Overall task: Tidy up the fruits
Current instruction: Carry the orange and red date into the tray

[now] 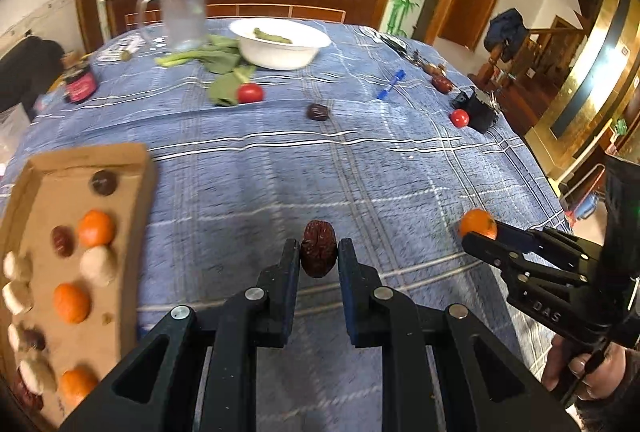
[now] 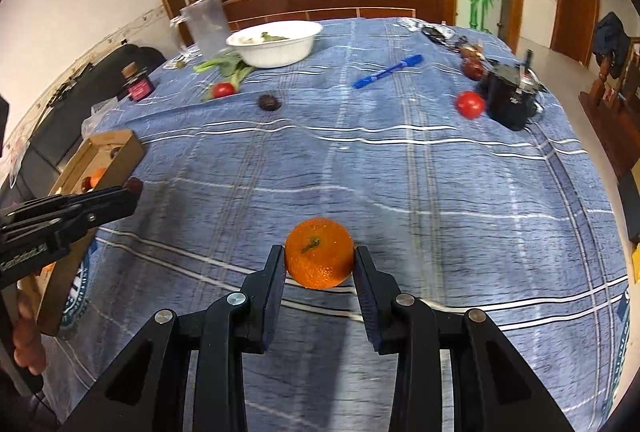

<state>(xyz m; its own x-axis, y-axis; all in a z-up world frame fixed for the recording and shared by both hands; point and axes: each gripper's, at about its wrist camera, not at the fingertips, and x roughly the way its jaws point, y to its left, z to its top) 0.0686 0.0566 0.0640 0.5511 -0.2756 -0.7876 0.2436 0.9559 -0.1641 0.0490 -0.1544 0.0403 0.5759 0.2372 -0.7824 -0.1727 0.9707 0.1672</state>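
The left claw, clamped on a red date held upright, sat just beside the cardboard tray to its left, nearer than the right claw gripping an orange.

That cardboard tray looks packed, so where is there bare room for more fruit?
The cardboard tray is crowded along its left side; its right strip, beside the oranges, is mostly bare. The blue cloth between tray and white bowl lies open.
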